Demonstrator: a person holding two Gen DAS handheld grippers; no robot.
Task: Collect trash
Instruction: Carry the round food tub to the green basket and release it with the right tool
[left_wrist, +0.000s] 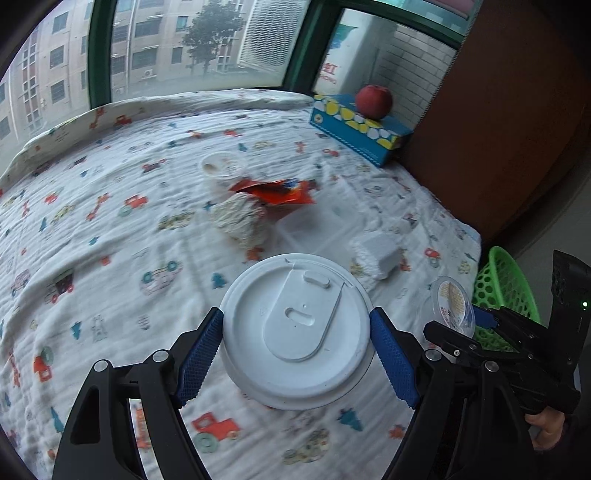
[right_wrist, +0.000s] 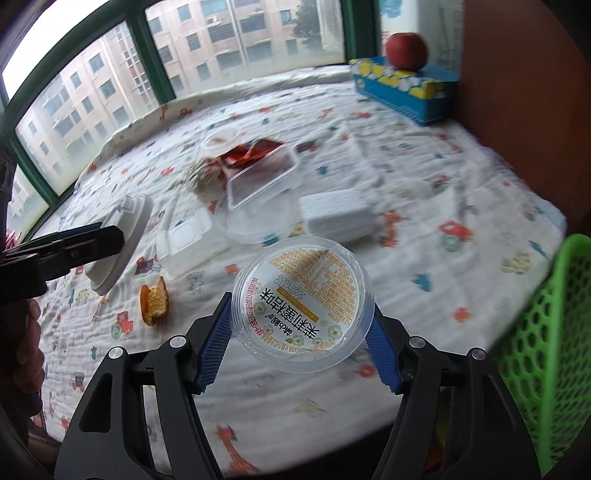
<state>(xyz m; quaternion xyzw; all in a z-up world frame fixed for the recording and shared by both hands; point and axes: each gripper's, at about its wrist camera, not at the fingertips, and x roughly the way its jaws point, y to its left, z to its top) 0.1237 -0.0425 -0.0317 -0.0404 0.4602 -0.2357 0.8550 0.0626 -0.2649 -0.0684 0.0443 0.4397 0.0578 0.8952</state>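
The left gripper (left_wrist: 296, 345) is clamped on a white cup lid (left_wrist: 295, 330), and the right gripper (right_wrist: 302, 338) is clamped on a clear printed plastic cup (right_wrist: 302, 303), both held above the patterned bedspread (left_wrist: 110, 229). Between them and the window (right_wrist: 229, 37) lies more trash: a red wrapper (left_wrist: 280, 194), a crumpled paper ball (left_wrist: 240, 218), 1 clear tray (right_wrist: 264, 177) and an orange peel (right_wrist: 155, 301). A green basket (right_wrist: 546, 332) sits at the bed's right edge, partly cut off. An apple (left_wrist: 373, 101) rests on a blue box (left_wrist: 358, 127). The clear containers blur together.
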